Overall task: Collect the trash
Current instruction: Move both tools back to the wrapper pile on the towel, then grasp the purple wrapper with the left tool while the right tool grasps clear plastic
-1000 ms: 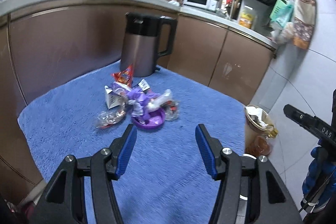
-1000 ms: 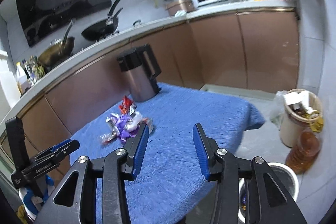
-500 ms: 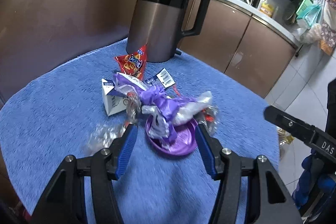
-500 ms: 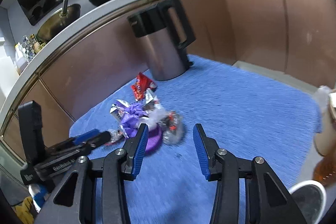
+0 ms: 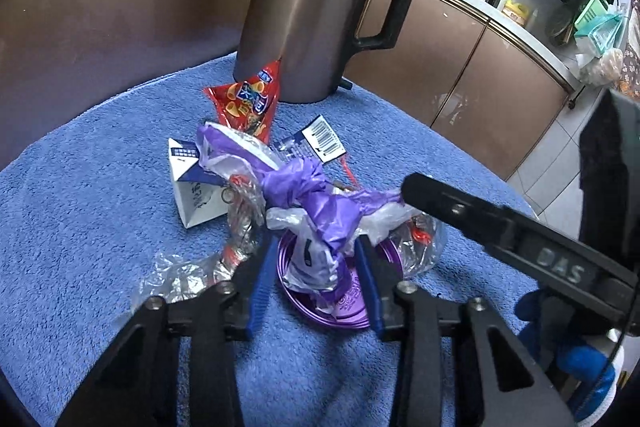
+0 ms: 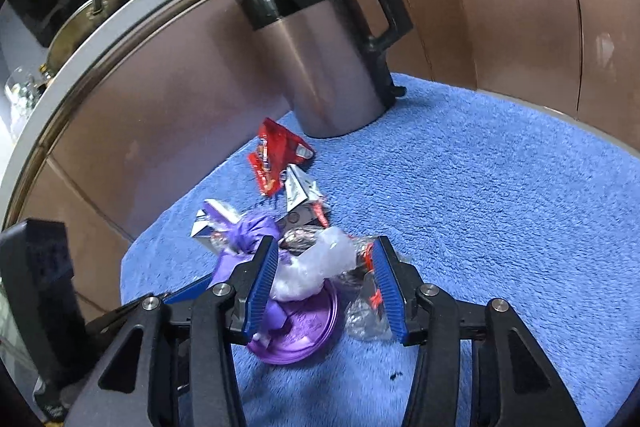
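While both claws are reaching into the same heap of rubbish on the blue-towelled tabletop (image 5: 80, 195), neither is gripping anything. The left claw (image 5: 316, 267) is standing partly spread, its blue pads flanking the purple plastic wrapper (image 5: 320, 207) that is lying on a purple lid (image 5: 344, 307) just ahead of it. The right claw (image 6: 326, 283) is gaping about as wide around a clear plastic bag (image 6: 316, 267) over that lid (image 6: 296, 335), with a crinkled wrapper (image 6: 368, 311) touching its right pad. Beyond both claws, a white carton (image 5: 192, 191), a red snack packet (image 5: 248, 107) and a brown kettle (image 5: 312, 15) are sitting farther back.
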`<state>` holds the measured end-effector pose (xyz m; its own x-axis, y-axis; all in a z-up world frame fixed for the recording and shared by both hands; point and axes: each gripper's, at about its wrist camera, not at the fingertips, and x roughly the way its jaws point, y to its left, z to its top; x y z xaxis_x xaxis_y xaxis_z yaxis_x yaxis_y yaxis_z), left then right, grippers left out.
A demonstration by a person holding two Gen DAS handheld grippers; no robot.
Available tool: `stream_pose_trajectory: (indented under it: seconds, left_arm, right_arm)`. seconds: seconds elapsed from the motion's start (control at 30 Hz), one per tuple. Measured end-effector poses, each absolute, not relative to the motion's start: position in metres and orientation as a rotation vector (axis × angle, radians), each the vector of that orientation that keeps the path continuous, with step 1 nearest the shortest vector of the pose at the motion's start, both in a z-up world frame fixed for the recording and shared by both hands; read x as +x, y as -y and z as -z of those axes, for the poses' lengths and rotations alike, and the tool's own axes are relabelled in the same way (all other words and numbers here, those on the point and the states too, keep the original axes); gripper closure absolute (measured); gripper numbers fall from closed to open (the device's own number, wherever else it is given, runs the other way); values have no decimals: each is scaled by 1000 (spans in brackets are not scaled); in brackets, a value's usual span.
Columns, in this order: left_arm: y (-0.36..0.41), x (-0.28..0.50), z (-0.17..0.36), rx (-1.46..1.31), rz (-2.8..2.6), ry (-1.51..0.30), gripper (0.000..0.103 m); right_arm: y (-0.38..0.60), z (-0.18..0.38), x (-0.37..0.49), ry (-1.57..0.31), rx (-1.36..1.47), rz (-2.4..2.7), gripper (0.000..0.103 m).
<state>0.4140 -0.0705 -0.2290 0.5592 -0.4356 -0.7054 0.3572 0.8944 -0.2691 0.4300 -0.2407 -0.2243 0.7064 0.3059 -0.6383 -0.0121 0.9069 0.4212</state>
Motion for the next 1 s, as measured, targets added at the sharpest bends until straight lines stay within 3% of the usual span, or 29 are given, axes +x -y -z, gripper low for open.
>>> stream_pose_trajectory:
  seconds: [0.1,0.2,0.3,1.0]
  left_arm:
    - [71,416,230,-104,480,-862,78]
    - [72,414,227,-112,485,-856,78]
    - [67,405,220,-124,485,-837,79]
    - [-9,293,102,-125,406,-582,79]
  right_arm:
    - [241,231,435,-783,420,-176,57]
    - [238,233,439,-788,424,-199,85]
    - [235,227,433,-765,407,-203,93]
    - [238,87,290,-448,313,-191,95]
